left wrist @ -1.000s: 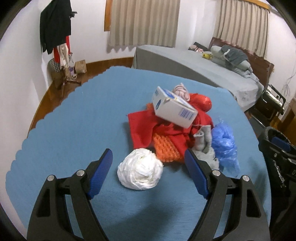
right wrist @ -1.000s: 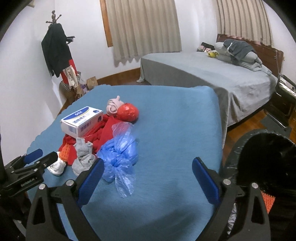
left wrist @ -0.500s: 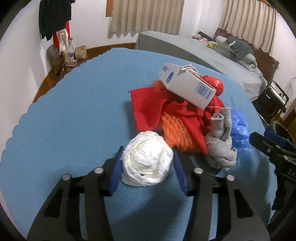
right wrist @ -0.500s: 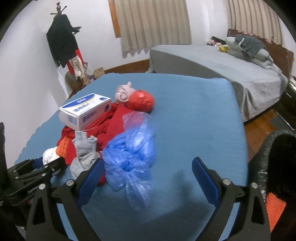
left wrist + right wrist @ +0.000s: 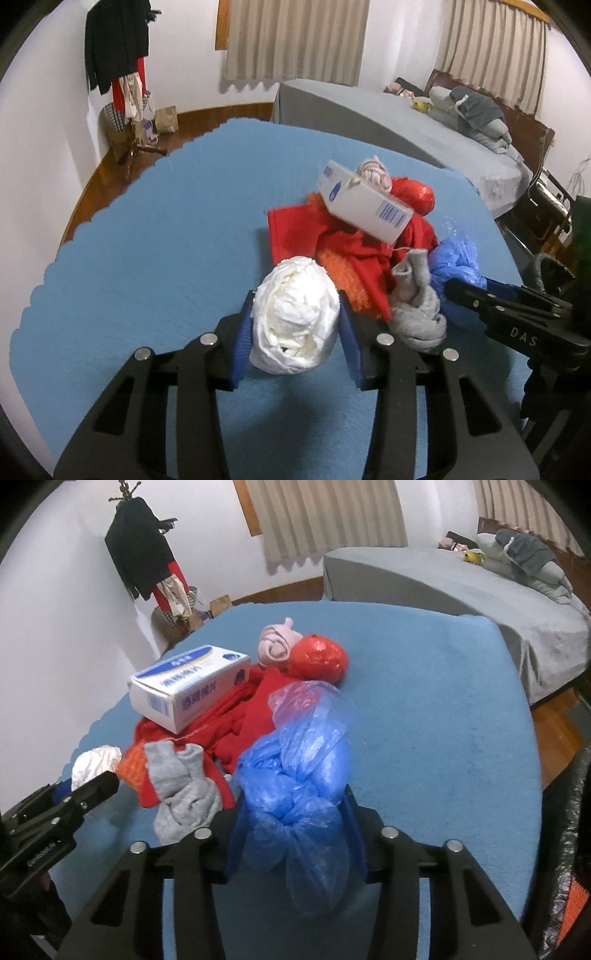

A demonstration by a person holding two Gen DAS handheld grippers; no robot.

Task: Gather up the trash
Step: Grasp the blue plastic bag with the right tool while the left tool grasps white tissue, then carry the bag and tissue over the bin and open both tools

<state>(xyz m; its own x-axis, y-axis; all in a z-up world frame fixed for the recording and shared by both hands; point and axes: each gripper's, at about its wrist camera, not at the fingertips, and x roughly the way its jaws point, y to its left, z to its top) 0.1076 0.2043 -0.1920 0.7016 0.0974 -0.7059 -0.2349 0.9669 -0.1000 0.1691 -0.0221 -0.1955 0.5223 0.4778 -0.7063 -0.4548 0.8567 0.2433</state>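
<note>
My left gripper (image 5: 295,332) is shut on a crumpled white paper wad (image 5: 295,317) at the near edge of the pile on the blue table (image 5: 147,229). My right gripper (image 5: 295,834) is shut on a knotted blue plastic bag (image 5: 299,775). Both also show from the side: the right gripper in the left wrist view (image 5: 491,299), the left gripper in the right wrist view (image 5: 88,794). The pile holds a white and blue box (image 5: 188,686), red cloth (image 5: 236,716), a grey sock (image 5: 184,794), an orange mesh piece (image 5: 340,273), a red ball-like bag (image 5: 317,657) and a pink sock (image 5: 273,642).
A black-lined trash bin (image 5: 569,849) stands off the table's right edge, orange mesh inside. A grey bed (image 5: 443,583) lies behind the table. A coat rack (image 5: 144,561) with clothes stands at the back left wall.
Both grippers moved forward into the pile and closed. The left closed on the white paper wad, the right on the blue plastic bag.
</note>
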